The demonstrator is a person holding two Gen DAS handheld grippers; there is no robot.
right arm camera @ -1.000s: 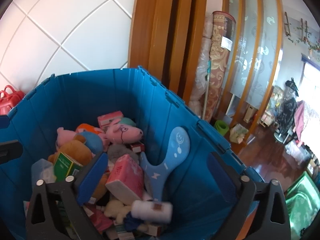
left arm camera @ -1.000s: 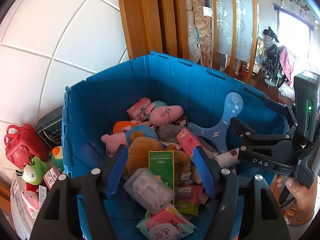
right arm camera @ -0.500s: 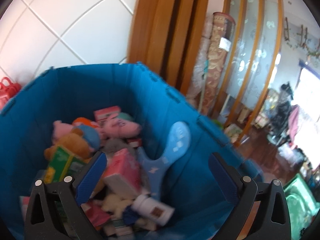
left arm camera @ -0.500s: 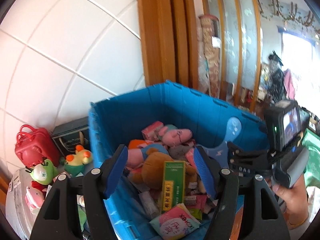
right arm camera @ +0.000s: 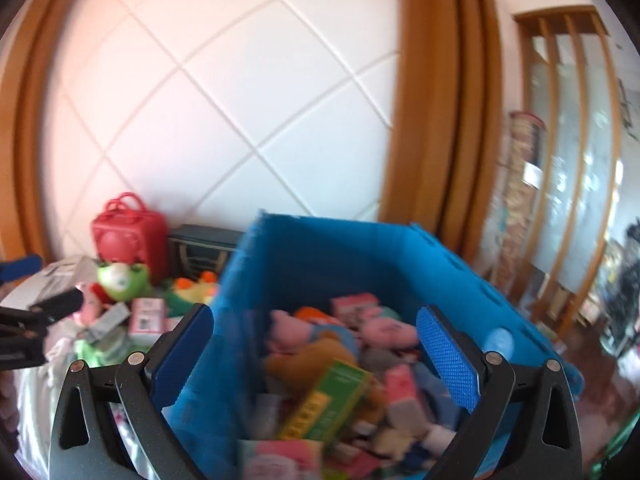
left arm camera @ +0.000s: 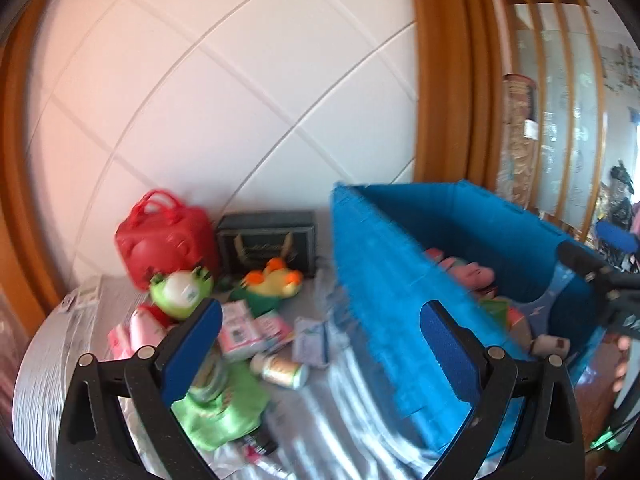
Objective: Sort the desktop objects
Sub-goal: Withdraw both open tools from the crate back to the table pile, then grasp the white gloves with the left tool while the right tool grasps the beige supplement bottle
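Note:
A blue crate (left arm camera: 384, 280) stands on the table's right side, also in the right wrist view (right arm camera: 320, 256), full of plush toys and packets, among them a green box (right arm camera: 328, 400) and a pink pig plush (right arm camera: 384, 328). Left of it on the table lie a green frog toy (left arm camera: 180, 292), a duck plush (left arm camera: 272, 284), pink boxes (left arm camera: 240, 328), a small bottle (left arm camera: 280, 368) and a green cloth (left arm camera: 224, 408). My left gripper (left arm camera: 320, 344) is open and empty above the table beside the crate. My right gripper (right arm camera: 316, 348) is open and empty over the crate.
A red toy case (left arm camera: 164, 236) and a dark box (left arm camera: 268, 240) stand against the white tiled wall (left arm camera: 200, 100). A wooden frame (left arm camera: 444, 80) and a glass partition lie to the right. The table has a pale striped cover (left arm camera: 344, 400).
Both grippers have pulled back and swung left from over the crate. The left view now shows the cluttered table beside the crate. Both stay open and empty.

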